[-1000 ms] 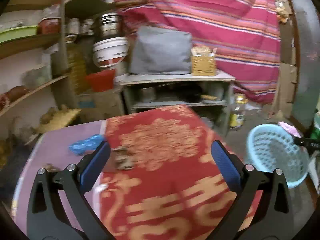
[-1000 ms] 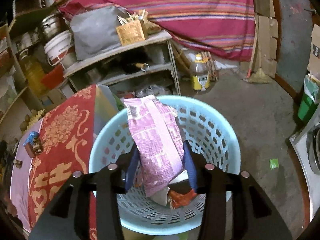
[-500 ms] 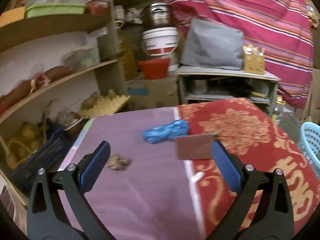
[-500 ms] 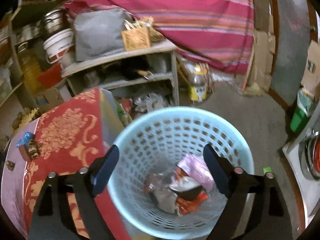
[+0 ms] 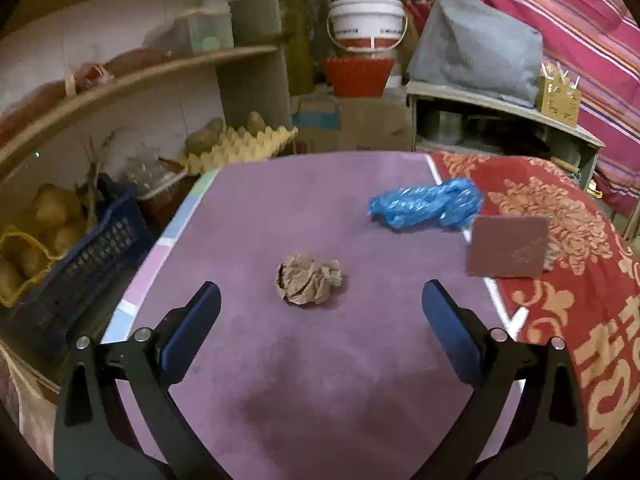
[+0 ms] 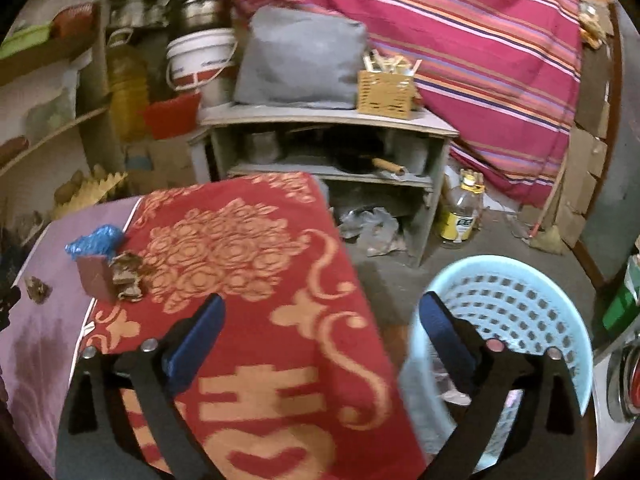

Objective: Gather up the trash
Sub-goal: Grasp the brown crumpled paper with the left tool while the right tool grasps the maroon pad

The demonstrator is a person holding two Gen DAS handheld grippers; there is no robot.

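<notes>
Trash is partly collected, as I judge it, and several pieces are left on the counter (image 5: pixel 320 380).

Left wrist view: the left gripper (image 5: pixel 320 304) has its jaws released wide and holds nothing. A crumpled brown paper ball (image 5: pixel 309 278) lies on the purple cover just ahead of the jaws, almost centred between them. A blue plastic wad (image 5: pixel 426 205) lies further ahead, toward the right jaw. Beside it stands a brown card (image 5: pixel 508 246); what is behind it is hidden.

Right wrist view: the right gripper (image 6: pixel 322 316) is also spread open and empty. The blue basket (image 6: pixel 516 304) stands on the floor behind the right jaw, and this jaw covers most of its inside. I can make out only pale and pink scraps at the bottom. Far ahead of the left jaw, a torn brown scrap (image 6: pixel 128 274) lies touching the card. The picture is blurred, so small pieces are hard to tell.
</notes>
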